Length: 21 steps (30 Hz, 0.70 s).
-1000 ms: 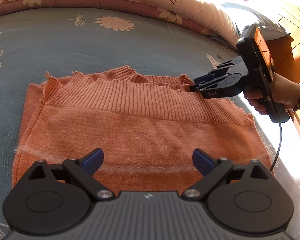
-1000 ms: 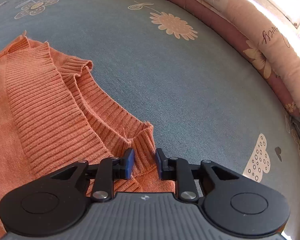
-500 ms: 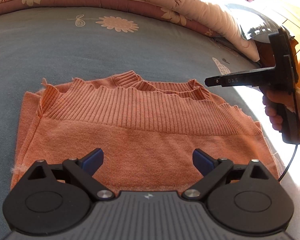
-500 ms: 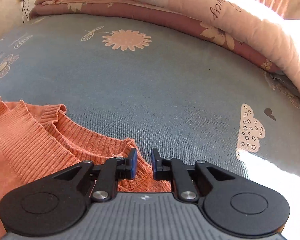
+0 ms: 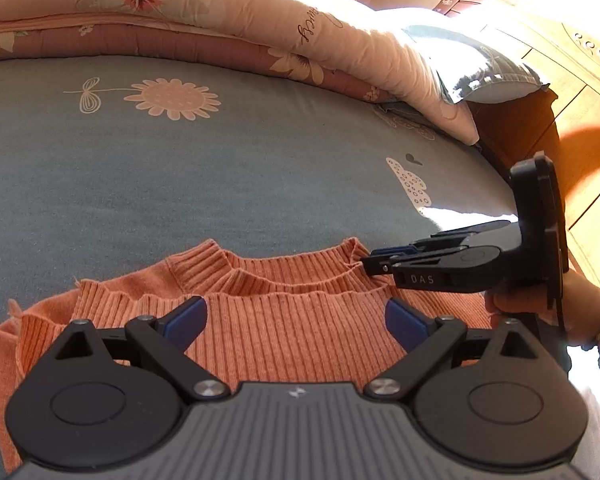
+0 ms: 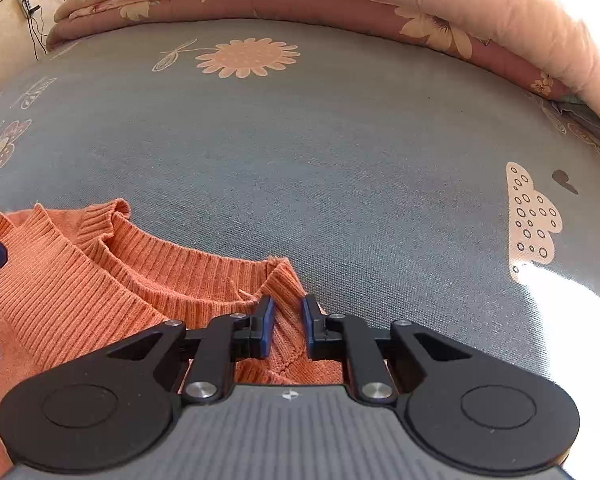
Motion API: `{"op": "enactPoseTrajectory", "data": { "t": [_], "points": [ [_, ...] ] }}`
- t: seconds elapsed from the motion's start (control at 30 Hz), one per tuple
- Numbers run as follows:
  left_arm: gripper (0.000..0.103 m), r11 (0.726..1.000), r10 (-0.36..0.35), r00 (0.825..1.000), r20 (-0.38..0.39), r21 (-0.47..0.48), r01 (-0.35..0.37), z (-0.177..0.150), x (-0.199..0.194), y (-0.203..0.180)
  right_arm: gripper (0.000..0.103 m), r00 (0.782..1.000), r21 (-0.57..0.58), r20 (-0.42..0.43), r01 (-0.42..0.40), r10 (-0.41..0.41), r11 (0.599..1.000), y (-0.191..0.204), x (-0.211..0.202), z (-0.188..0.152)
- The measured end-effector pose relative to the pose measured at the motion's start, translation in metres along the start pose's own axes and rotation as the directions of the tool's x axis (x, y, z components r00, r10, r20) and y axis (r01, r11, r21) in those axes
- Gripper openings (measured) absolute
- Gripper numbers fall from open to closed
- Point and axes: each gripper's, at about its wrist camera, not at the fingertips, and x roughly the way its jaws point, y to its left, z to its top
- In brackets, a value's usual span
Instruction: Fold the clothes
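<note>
An orange ribbed knit sweater [image 5: 284, 332] lies on the grey-blue flowered bed [image 5: 180, 168]. Left gripper [image 5: 296, 318] fingers spread above it; right gripper [image 6: 287, 326] fingers pinch its right shoulder.

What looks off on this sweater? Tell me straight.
Only small things. A loose strand of yarn sticks up from the ribbing at the near corner of the collar. In the left wrist view, the sweater has a ragged left edge with small frayed tufts. Nothing looks torn or spilled.

sweater's [image 5: 284, 336] lower part hidden behind left tongs [image 5: 296, 318]
</note>
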Motion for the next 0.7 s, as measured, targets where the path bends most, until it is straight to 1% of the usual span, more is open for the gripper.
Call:
{"op": "enactPoseTrajectory", "data": {
  "t": [0.03, 0.1, 0.13, 0.17, 0.23, 0.3, 0.37, 0.43, 0.47, 0.53, 0.57, 0.63, 0.67, 0.7],
  "points": [
    [0.095, 1.000, -0.028, 1.000, -0.001, -0.010, 0.028, 0.007, 0.008, 0.005, 0.017, 1.000, 0.001, 0.003, -0.001, 0.001, 1.000, 0.000, 0.000, -0.001],
    [0.095, 0.993, -0.097, 0.995, -0.027, -0.072, 0.095, 0.015, 0.029, 0.017, 0.017, 1.000, 0.002, 0.009, -0.004, 0.004, 1.000, -0.001, -0.001, -0.003],
    [0.095, 0.989, -0.117, 0.992, -0.051, -0.099, 0.112, 0.016, 0.039, 0.022, 0.017, 1.000, 0.007, 0.011, -0.007, 0.007, 1.000, -0.002, -0.001, -0.003],
    [0.095, 0.987, -0.115, 0.991, -0.073, -0.120, 0.106, 0.017, 0.049, 0.028, 0.017, 1.000, 0.012, 0.013, -0.010, 0.010, 1.000, -0.003, -0.002, -0.004],
    [0.095, 0.989, -0.057, 0.993, -0.105, -0.139, 0.042, 0.016, 0.065, 0.040, 0.017, 1.000, 0.014, 0.018, -0.010, 0.009, 1.000, -0.003, -0.002, -0.004],
    [0.095, 0.984, -0.041, 0.996, -0.077, -0.173, 0.028, 0.018, 0.069, 0.053, 0.018, 1.000, 0.016, 0.023, -0.010, 0.010, 1.000, -0.002, -0.002, -0.005],
    [0.095, 0.982, -0.033, 0.997, -0.068, -0.187, 0.019, 0.023, 0.067, 0.059, 0.018, 0.999, 0.023, 0.031, -0.018, 0.017, 1.000, -0.004, -0.002, -0.006],
    [0.095, 0.988, -0.038, 0.998, -0.059, -0.154, 0.028, 0.030, 0.063, 0.063, 0.018, 0.999, 0.030, 0.036, -0.031, 0.030, 0.999, -0.007, -0.002, -0.007],
    [0.095, 0.993, -0.025, 0.998, -0.055, -0.118, 0.018, 0.033, 0.061, 0.064, 0.018, 0.998, 0.035, 0.039, -0.041, 0.039, 0.999, -0.009, -0.001, -0.007],
    [0.093, 1.000, 0.013, 0.997, -0.074, -0.006, -0.014, 0.041, 0.060, 0.071, 0.018, 0.998, 0.046, 0.041, -0.058, 0.056, 0.997, -0.012, -0.001, -0.007],
    [0.093, 0.999, 0.016, 0.995, -0.098, 0.031, -0.013, 0.044, 0.061, 0.075, 0.018, 0.997, 0.049, 0.043, -0.066, 0.064, 0.997, -0.014, -0.002, -0.008],
    [0.078, 0.994, -0.001, 0.987, -0.161, 0.111, 0.019, 0.048, 0.065, 0.083, 0.018, 0.996, 0.053, 0.048, -0.080, 0.077, 0.995, -0.016, -0.001, -0.009],
    [0.064, 0.988, -0.005, 0.981, -0.192, 0.149, 0.034, 0.049, 0.067, 0.085, 0.018, 0.996, 0.055, 0.051, -0.083, 0.080, 0.995, -0.017, -0.001, -0.009],
    [0.054, 0.980, -0.003, 0.974, -0.226, 0.195, 0.048, 0.048, 0.069, 0.086, 0.018, 0.995, 0.057, 0.054, -0.086, 0.083, 0.995, -0.017, -0.001, -0.010]
  ]
}}
